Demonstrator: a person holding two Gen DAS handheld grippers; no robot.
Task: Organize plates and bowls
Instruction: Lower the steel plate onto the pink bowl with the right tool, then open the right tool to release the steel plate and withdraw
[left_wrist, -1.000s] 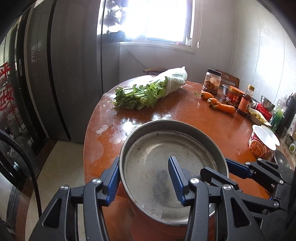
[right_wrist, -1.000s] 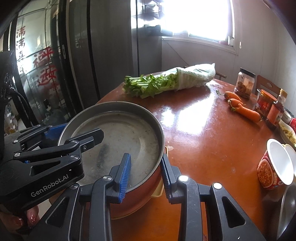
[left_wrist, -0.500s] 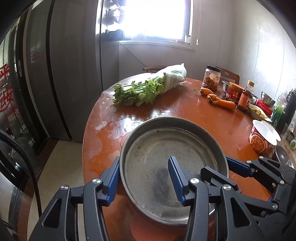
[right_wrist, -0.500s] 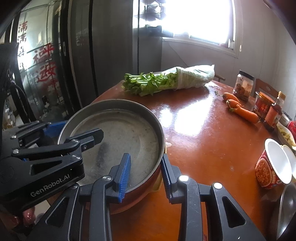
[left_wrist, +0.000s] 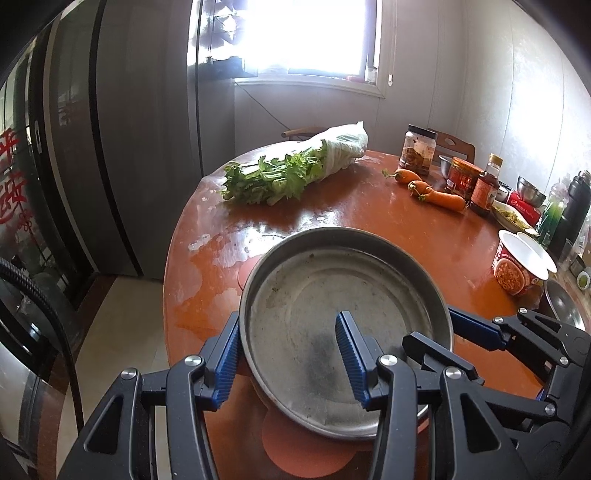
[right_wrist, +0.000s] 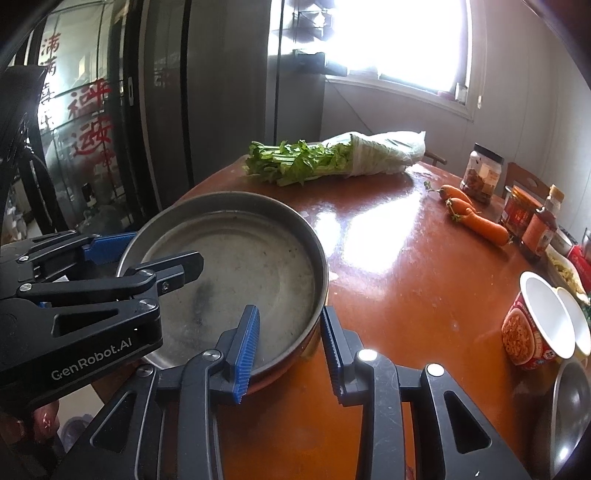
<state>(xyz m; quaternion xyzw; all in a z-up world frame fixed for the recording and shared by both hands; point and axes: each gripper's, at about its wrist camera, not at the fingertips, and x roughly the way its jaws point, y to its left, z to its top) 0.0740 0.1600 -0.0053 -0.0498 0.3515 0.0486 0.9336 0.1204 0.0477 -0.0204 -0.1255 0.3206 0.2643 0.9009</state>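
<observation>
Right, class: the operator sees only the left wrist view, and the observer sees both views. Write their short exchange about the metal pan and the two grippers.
Operator: I see the right gripper only from the side. How does it sit on the pan?
Observer: The right gripper straddles the pan, so the near rim runs between its jaws.
Operator: Is there anything on my left gripper that my camera misses?
Observer: Yes. The left gripper has white lettering on its side that reads GenRobot.AI.
</observation>
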